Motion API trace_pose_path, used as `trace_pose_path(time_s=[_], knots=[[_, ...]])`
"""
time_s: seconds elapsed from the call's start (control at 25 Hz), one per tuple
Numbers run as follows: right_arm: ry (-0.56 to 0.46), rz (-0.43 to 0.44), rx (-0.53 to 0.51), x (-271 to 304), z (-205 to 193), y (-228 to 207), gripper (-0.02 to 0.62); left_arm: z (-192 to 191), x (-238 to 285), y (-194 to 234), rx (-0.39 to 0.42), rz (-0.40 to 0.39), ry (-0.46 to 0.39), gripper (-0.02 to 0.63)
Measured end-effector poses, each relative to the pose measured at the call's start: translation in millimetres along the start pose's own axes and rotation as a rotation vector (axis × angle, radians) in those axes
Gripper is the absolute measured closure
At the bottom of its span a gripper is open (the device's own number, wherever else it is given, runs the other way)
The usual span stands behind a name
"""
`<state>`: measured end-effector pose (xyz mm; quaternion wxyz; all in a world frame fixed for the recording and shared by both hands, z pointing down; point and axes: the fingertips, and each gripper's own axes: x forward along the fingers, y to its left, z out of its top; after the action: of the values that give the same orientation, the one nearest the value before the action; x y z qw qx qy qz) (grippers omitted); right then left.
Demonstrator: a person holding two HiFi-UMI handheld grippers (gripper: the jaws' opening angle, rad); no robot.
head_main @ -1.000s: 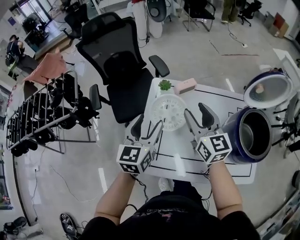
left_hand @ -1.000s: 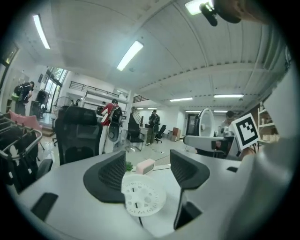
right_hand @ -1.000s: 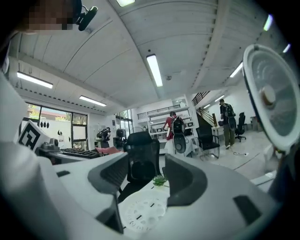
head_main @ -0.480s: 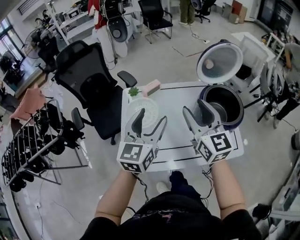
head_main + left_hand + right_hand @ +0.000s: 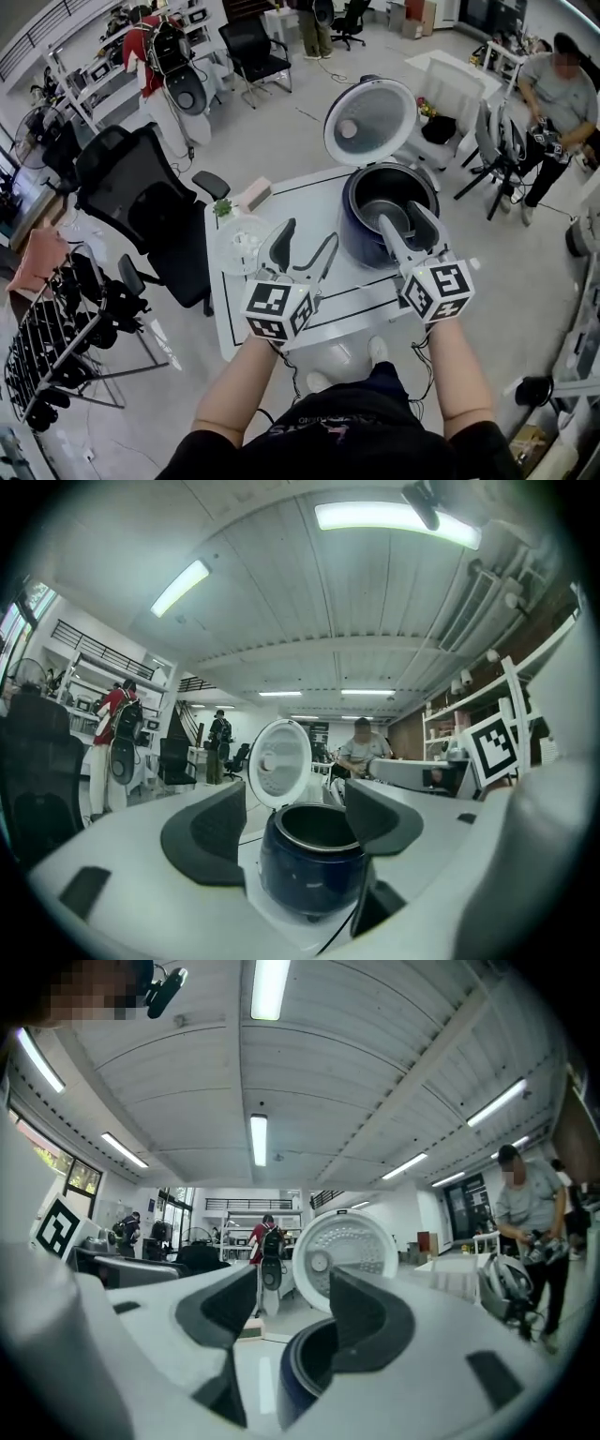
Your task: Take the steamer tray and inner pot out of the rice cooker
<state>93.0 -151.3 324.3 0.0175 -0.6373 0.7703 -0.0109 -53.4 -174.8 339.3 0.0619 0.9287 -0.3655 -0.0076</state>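
Left gripper (image 5: 307, 244) and right gripper (image 5: 403, 223) both wide, empty. Pot (image 5: 375, 187) in cooker (image 5: 359, 240): rigid metal, probably slick and hefty, so pinch the thin rim on opposite sides

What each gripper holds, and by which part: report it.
Nothing is held. The left gripper has just been opening its jaws, which stand apart and empty; the right gripper is open and empty too. The rice cooker stands beyond both.
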Motion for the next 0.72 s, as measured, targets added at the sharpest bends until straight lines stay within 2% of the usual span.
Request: trace_pose_path(time_s=[0.16, 0.32, 0.72], knots=[[0.021, -0.061, 0.022, -15.4, -5.9, -52.5, 0.365, -6.0, 35.0, -28.2, -0.008, -0.03, 0.023, 0.285], [0.052, -0.085, 0.068, -19.8, -18.0, -99.4, 0.365, -17.5, 68.9, -45.7, -0.028, -0.025, 0.052, 0.285], [0.149, -0.055, 0.163, -5.6, -65.1, -183.6, 0.365, -60.1, 134.3, -58.8, -0.073, 0.074, 0.137, 0.285]])
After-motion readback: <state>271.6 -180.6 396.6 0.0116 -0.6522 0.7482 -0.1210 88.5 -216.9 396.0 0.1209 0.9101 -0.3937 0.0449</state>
